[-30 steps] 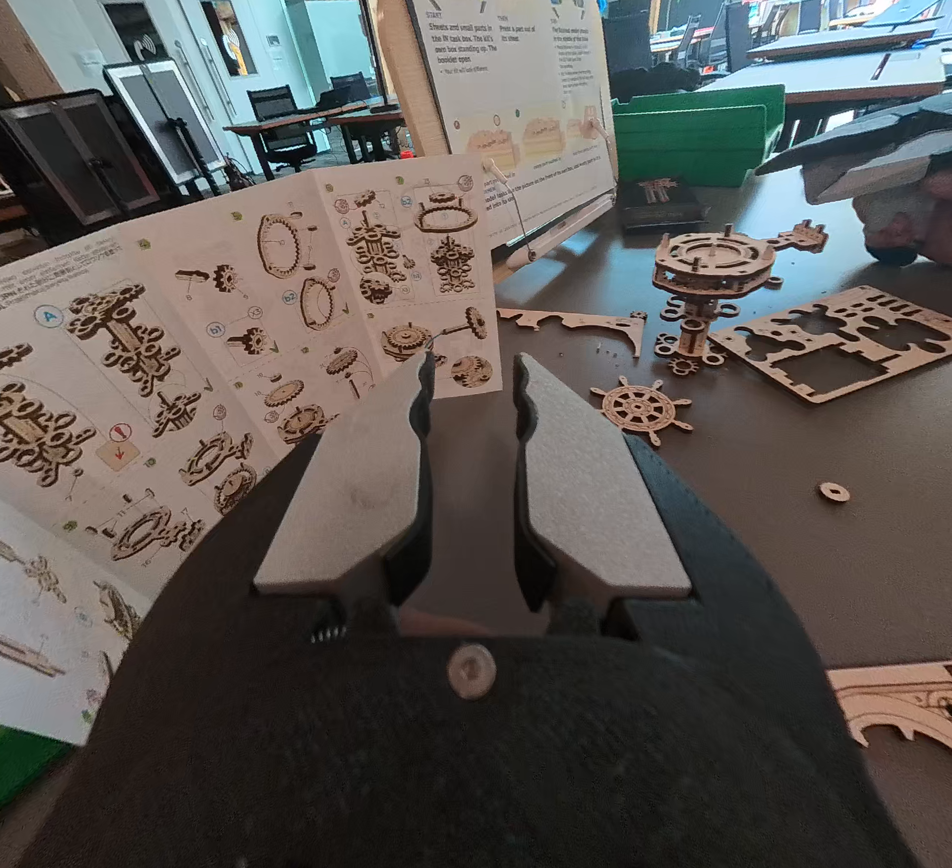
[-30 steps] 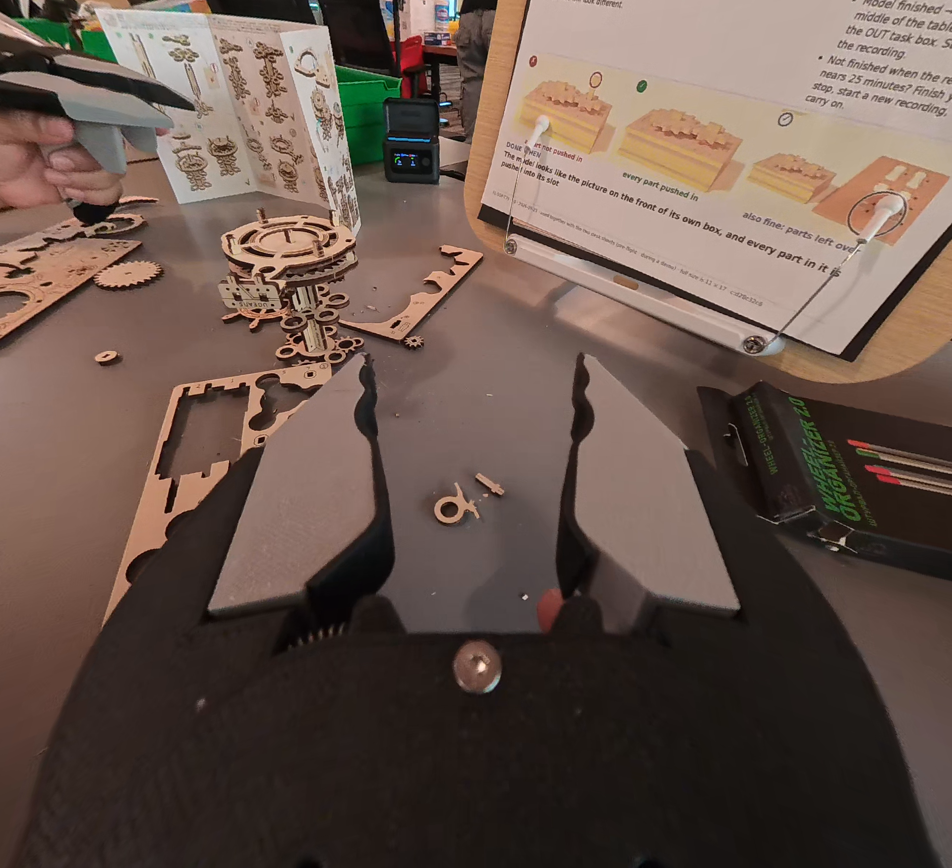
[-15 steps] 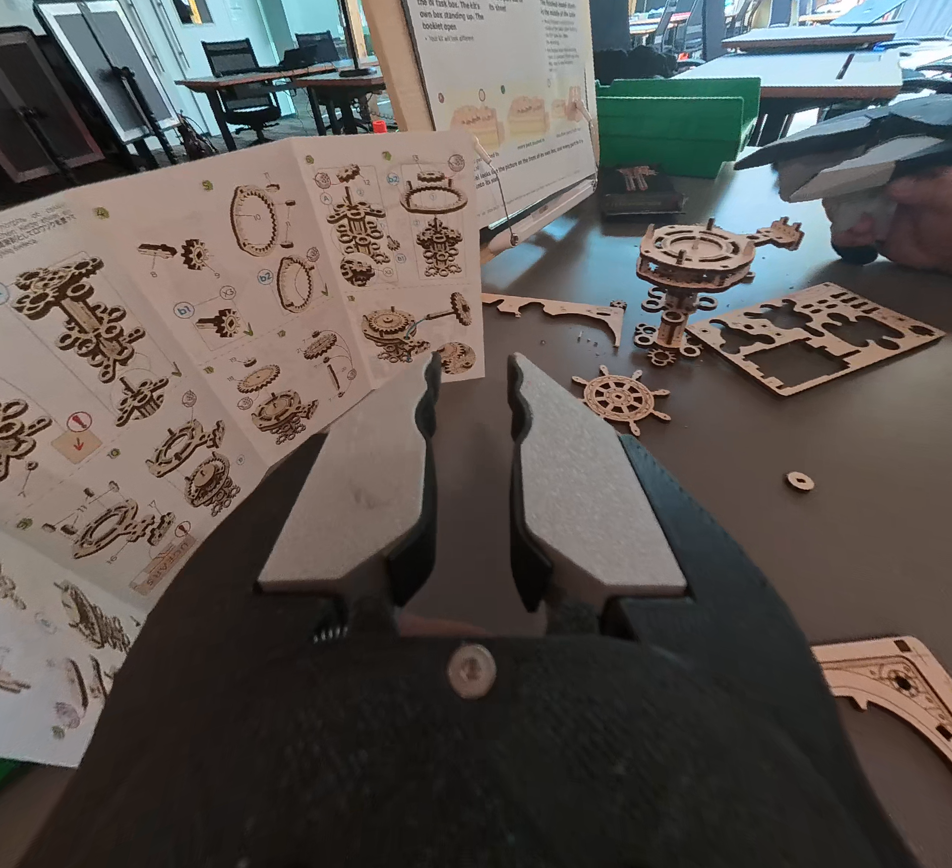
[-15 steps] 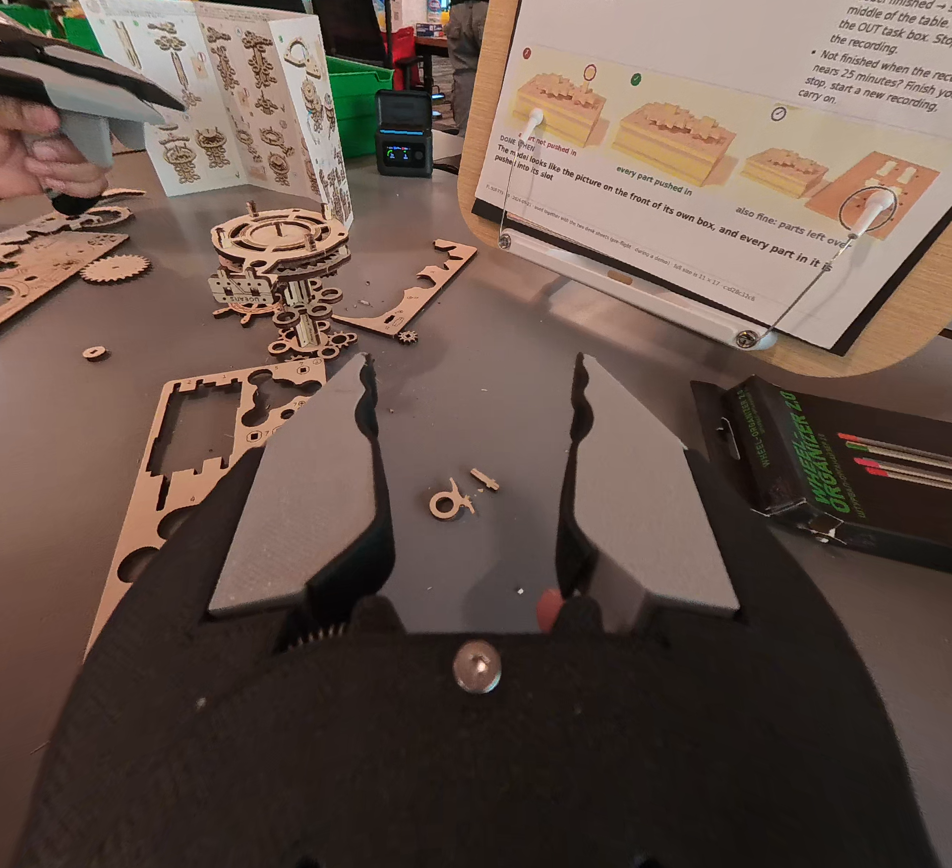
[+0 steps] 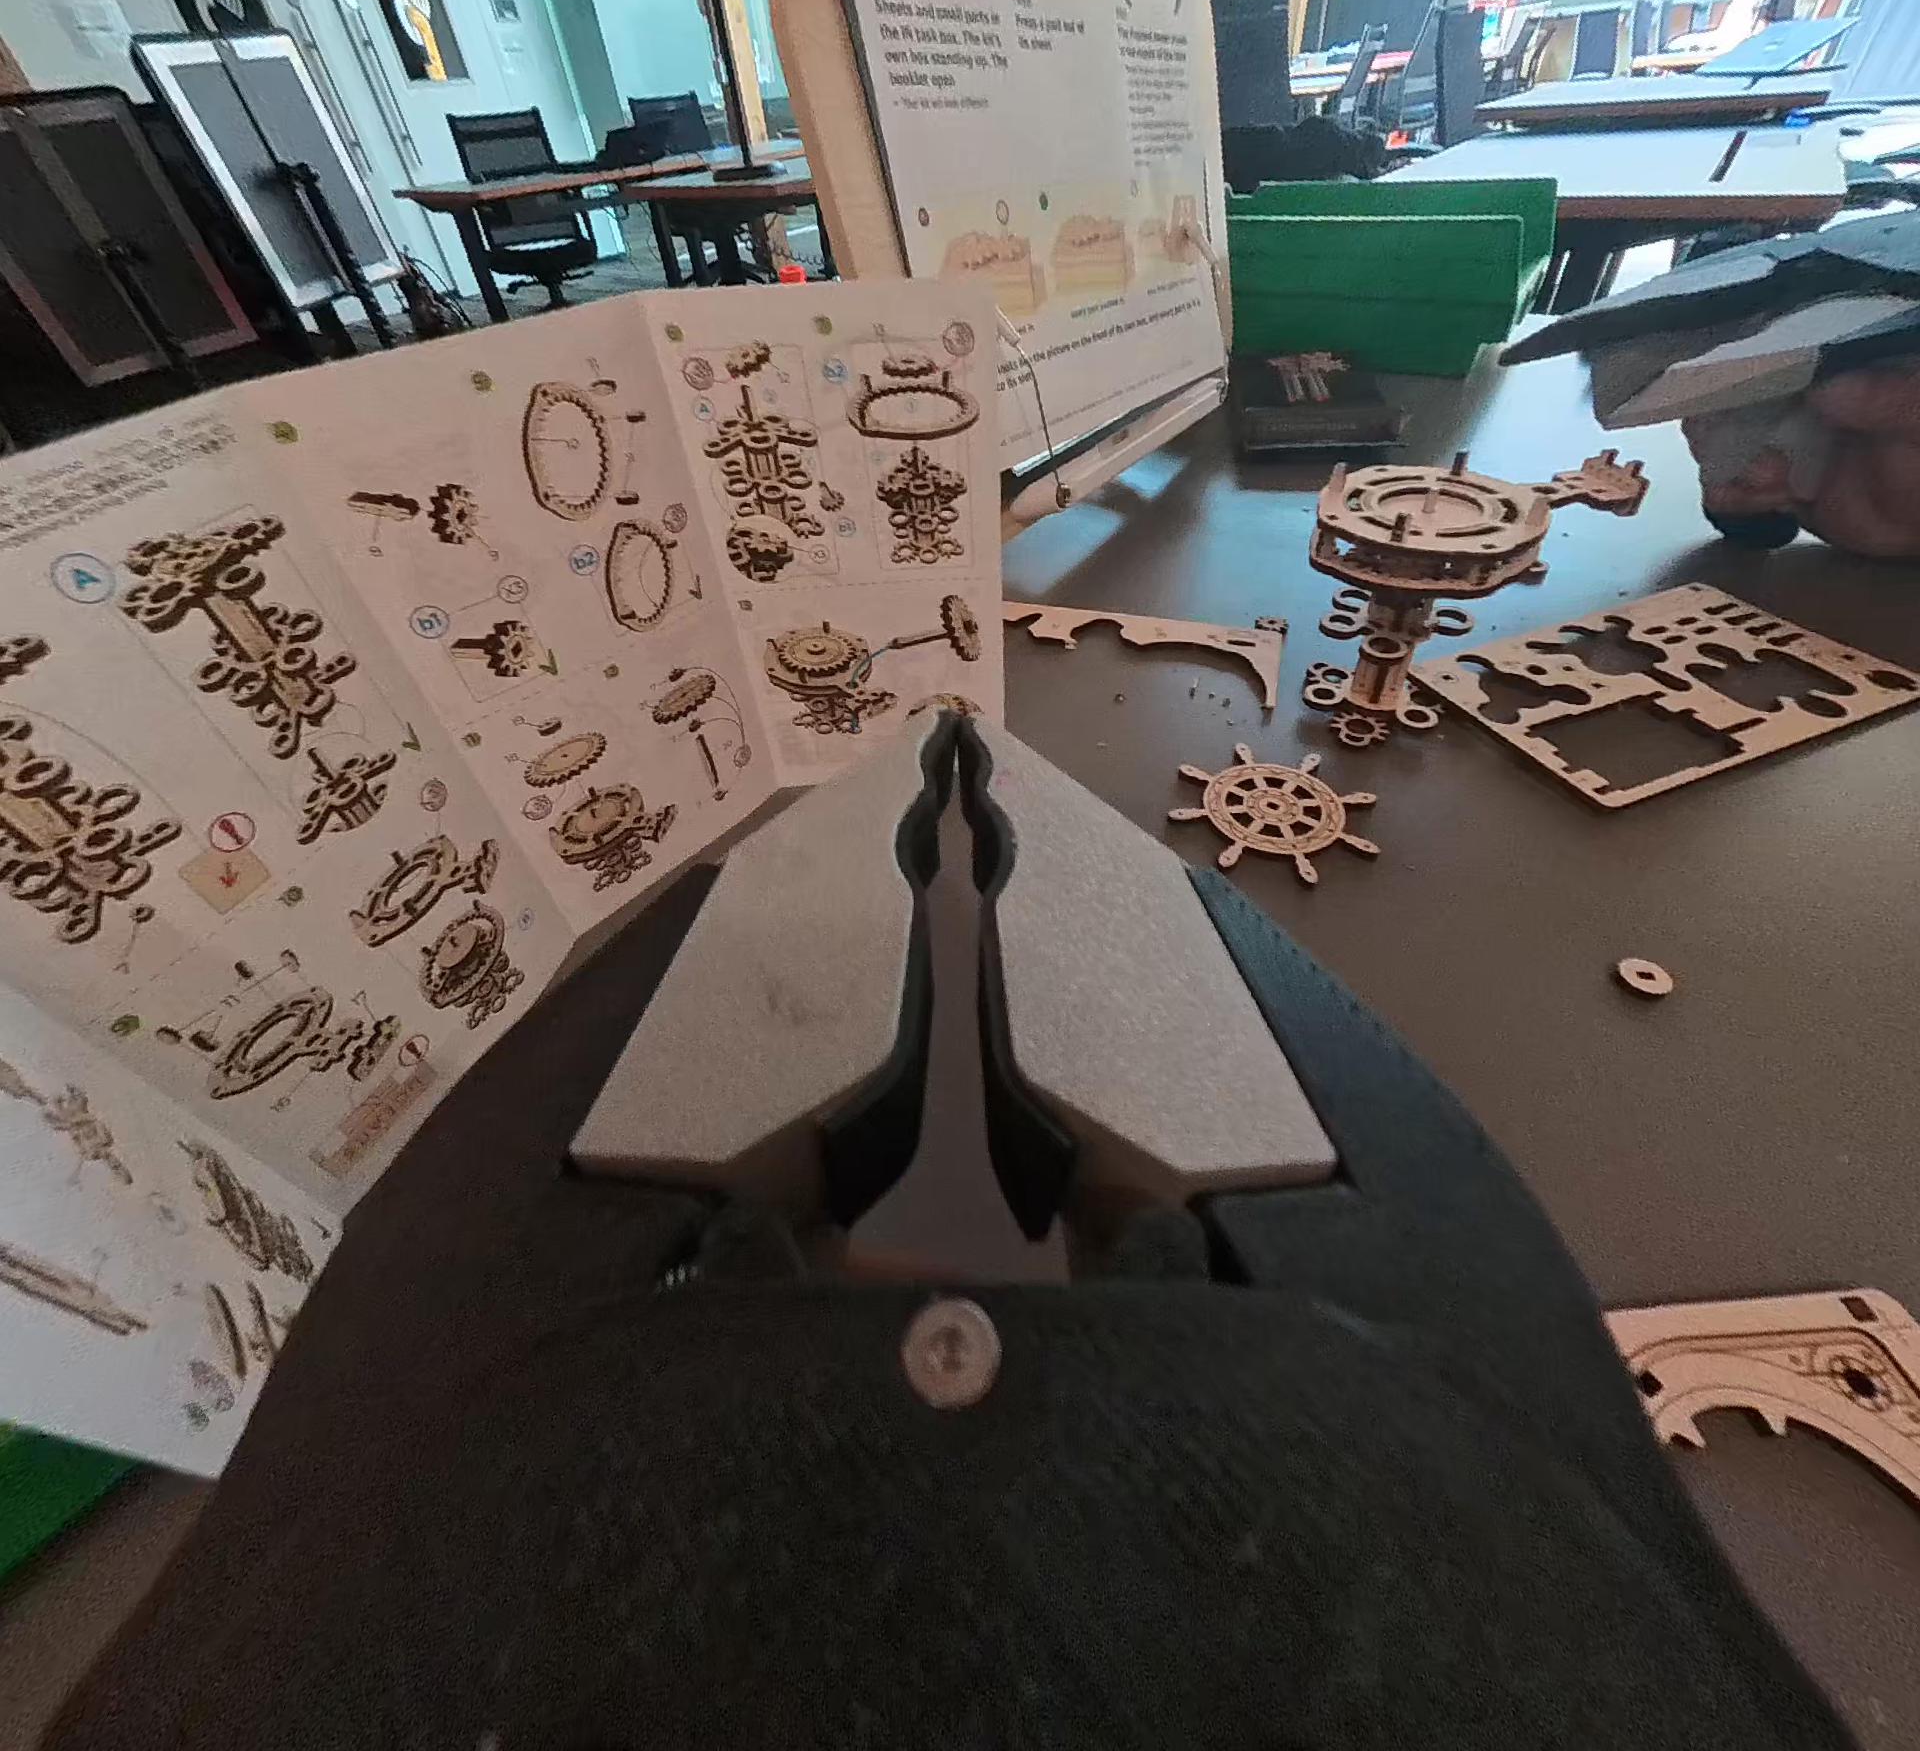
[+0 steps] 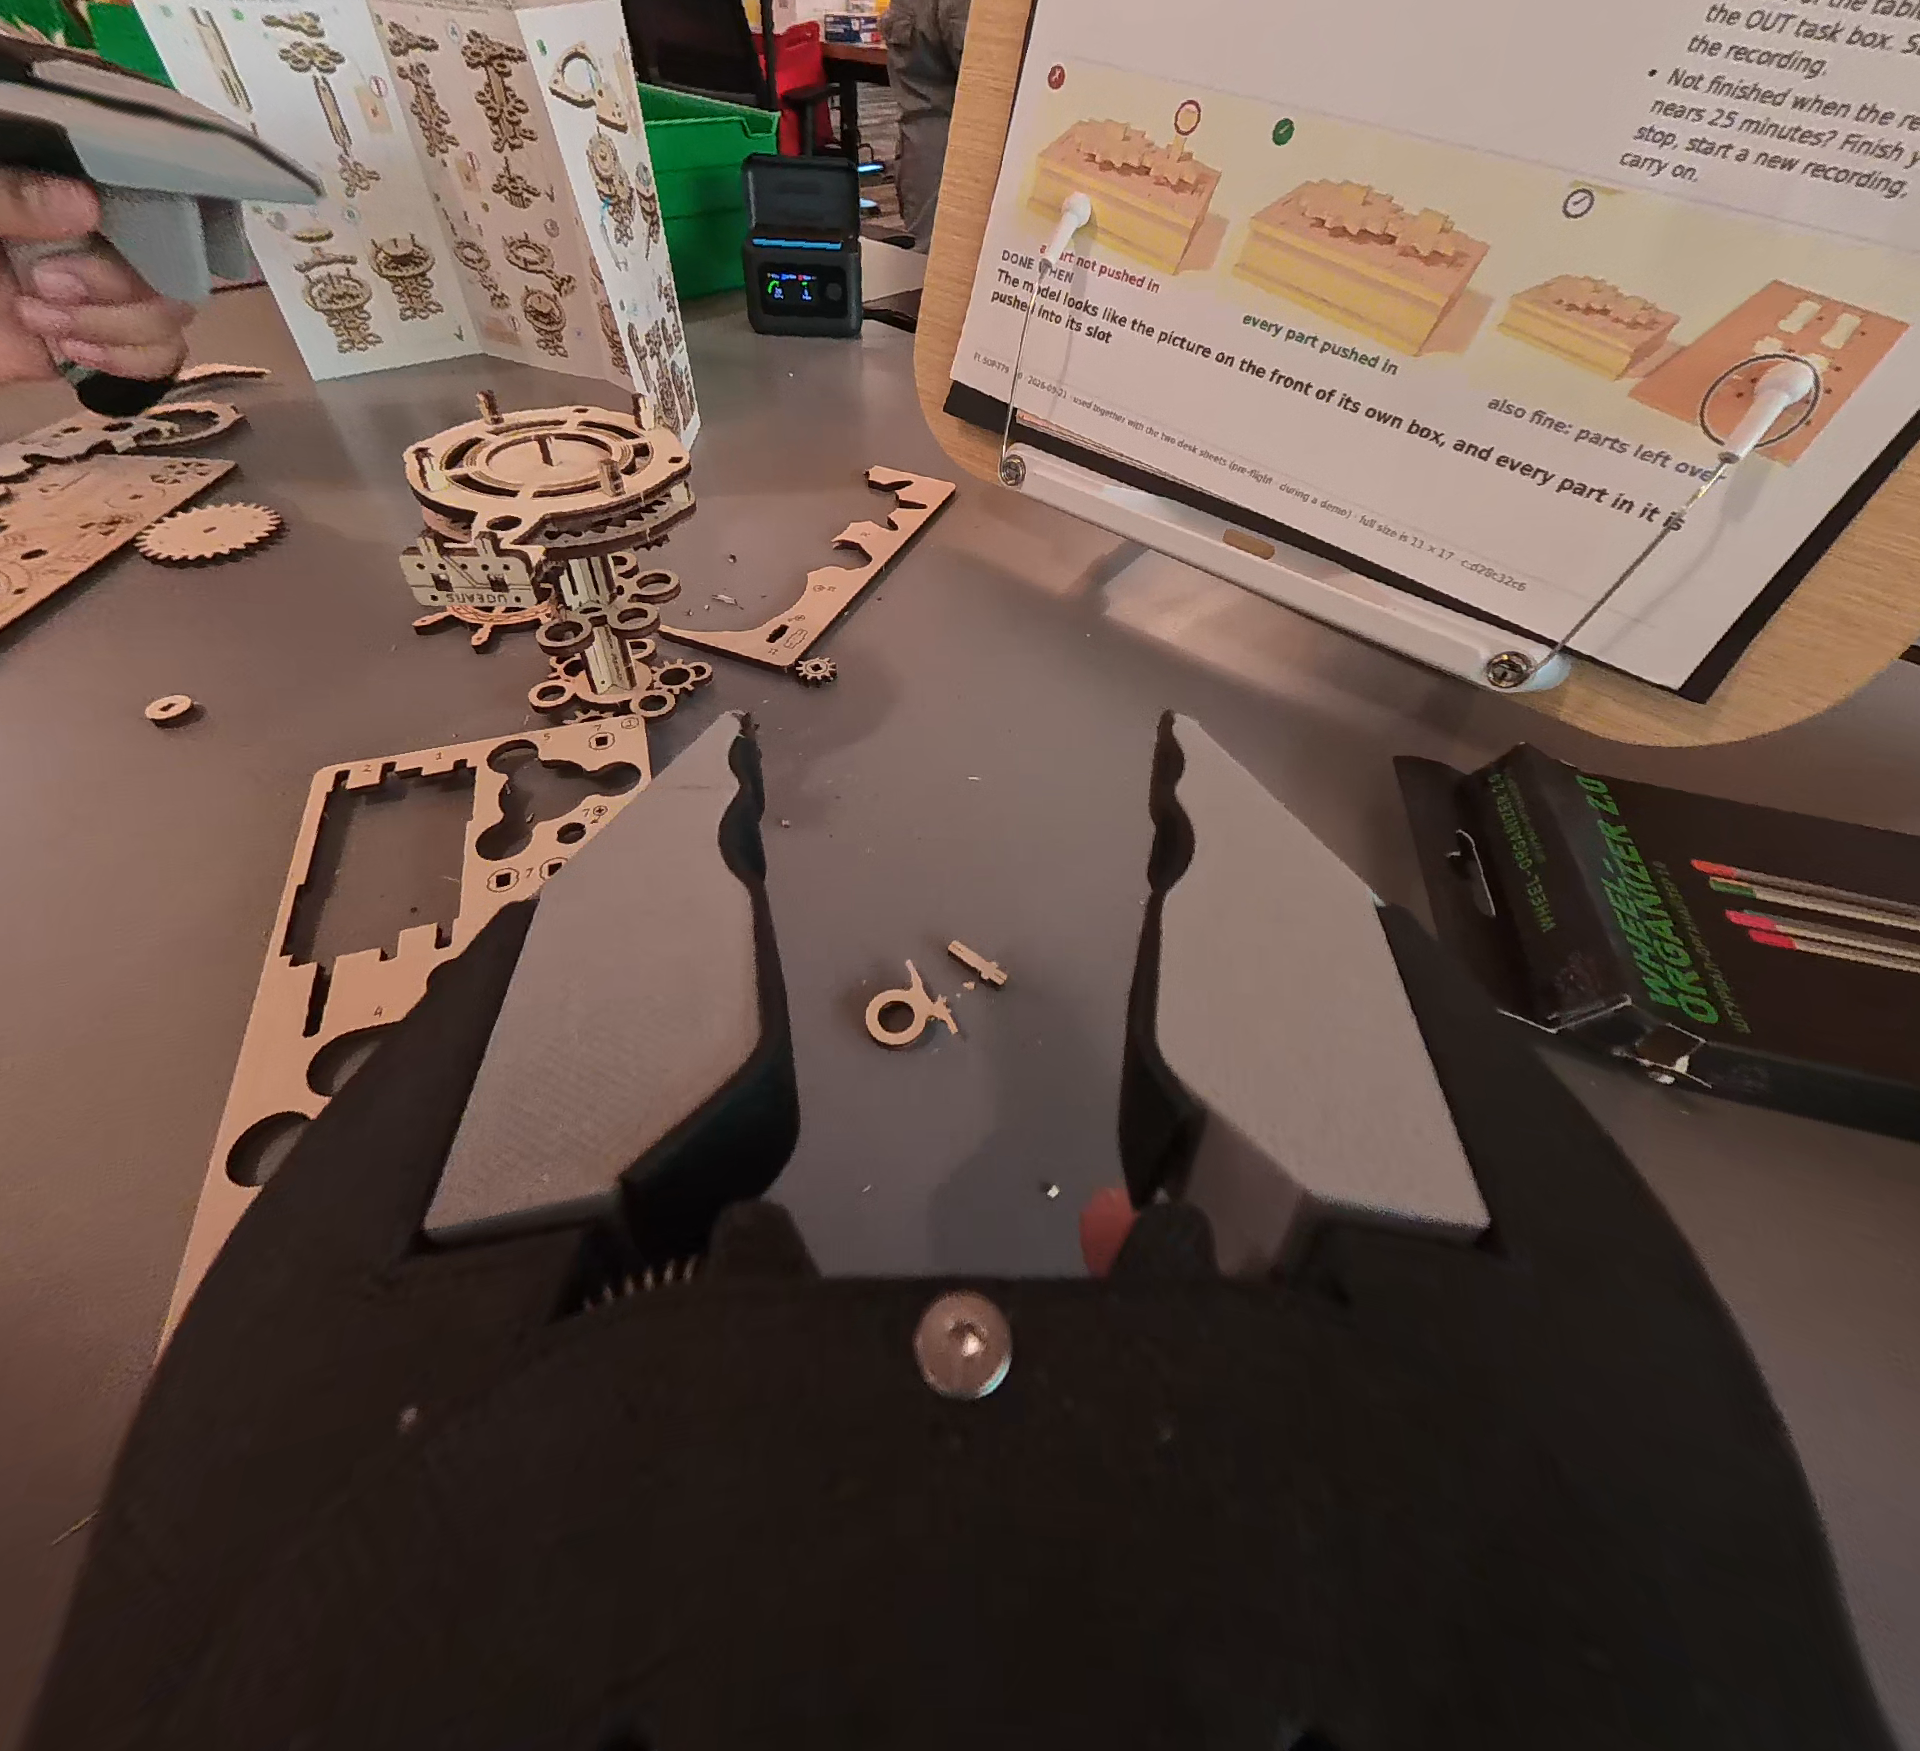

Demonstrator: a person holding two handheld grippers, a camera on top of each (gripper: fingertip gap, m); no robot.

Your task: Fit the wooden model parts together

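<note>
Now left gripper closed, empty.

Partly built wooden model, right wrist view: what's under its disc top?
Under the partly built wooden model: a central column on a ringed base, standing on the table. A ship's-wheel part pokes out behind the column, mostly hidden. The disc's underside is not visible.

**Even indoor light, wide-angle bend**

Soft, bright room light from overhead and the glass behind falls on my table, which shows a pale sheen and faint shadows. Edges bow outward strongly. My left gripper looks slightly smeared; the far background is soft.
</note>
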